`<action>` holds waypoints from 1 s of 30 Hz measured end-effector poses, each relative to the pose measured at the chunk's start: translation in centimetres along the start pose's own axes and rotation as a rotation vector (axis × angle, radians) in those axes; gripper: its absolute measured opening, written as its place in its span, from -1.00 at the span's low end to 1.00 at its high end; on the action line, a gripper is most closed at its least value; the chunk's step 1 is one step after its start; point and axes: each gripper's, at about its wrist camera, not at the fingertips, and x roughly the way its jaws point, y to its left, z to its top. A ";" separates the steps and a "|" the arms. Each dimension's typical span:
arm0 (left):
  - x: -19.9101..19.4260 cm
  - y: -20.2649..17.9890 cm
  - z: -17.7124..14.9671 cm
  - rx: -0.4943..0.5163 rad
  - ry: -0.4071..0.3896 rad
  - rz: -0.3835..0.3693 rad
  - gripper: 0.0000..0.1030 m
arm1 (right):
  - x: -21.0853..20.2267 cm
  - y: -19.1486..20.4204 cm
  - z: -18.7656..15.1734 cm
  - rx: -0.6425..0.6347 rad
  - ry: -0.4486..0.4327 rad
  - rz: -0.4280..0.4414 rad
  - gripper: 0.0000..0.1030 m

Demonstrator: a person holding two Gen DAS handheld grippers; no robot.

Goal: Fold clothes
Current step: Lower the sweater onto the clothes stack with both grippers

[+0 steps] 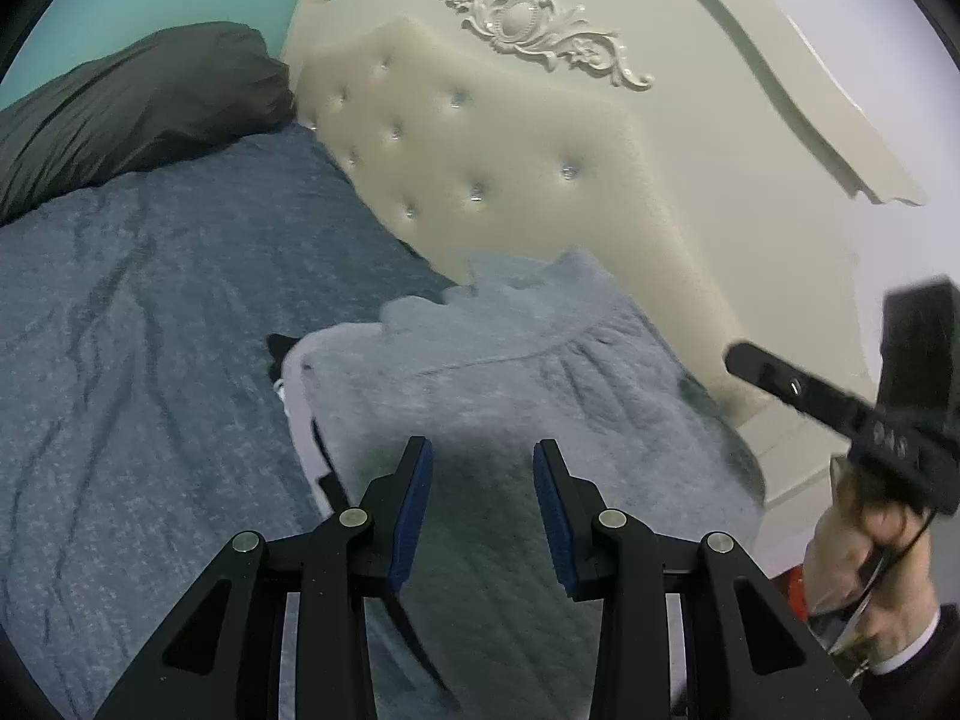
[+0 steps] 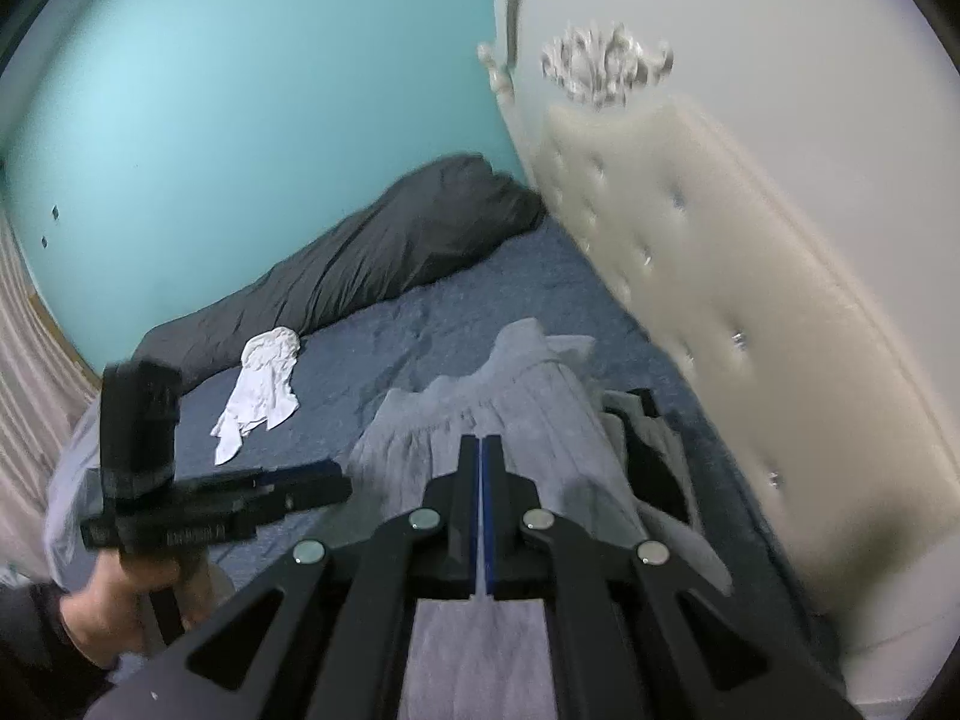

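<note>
A light grey garment [image 1: 510, 372] with a gathered yoke lies folded on the blue bedspread [image 1: 150, 300], close to the headboard. My left gripper [image 1: 482, 450] hovers over its near part, open, with nothing between the blue pads. The right gripper [image 1: 735, 354] comes in from the right, blurred, in a person's hand [image 1: 864, 546]. In the right wrist view the right gripper [image 2: 483, 444] is shut, pads together and empty, above the same grey garment [image 2: 510, 420]. The left gripper [image 2: 336, 480] shows from the side at the left, over the garment's edge.
Dark and white clothes [image 2: 654, 450] lie stacked under the grey garment's right side. A crumpled white garment [image 2: 264, 384] lies farther out on the bed. A dark grey pillow [image 2: 390, 252] runs along the teal wall. The cream tufted headboard [image 1: 480, 138] stands close on the right.
</note>
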 end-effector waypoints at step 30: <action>-3.0 -2.4 -3.6 0.093 0.053 -0.070 -0.26 | -1.8 -3.9 -2.5 0.082 0.018 -0.050 -0.99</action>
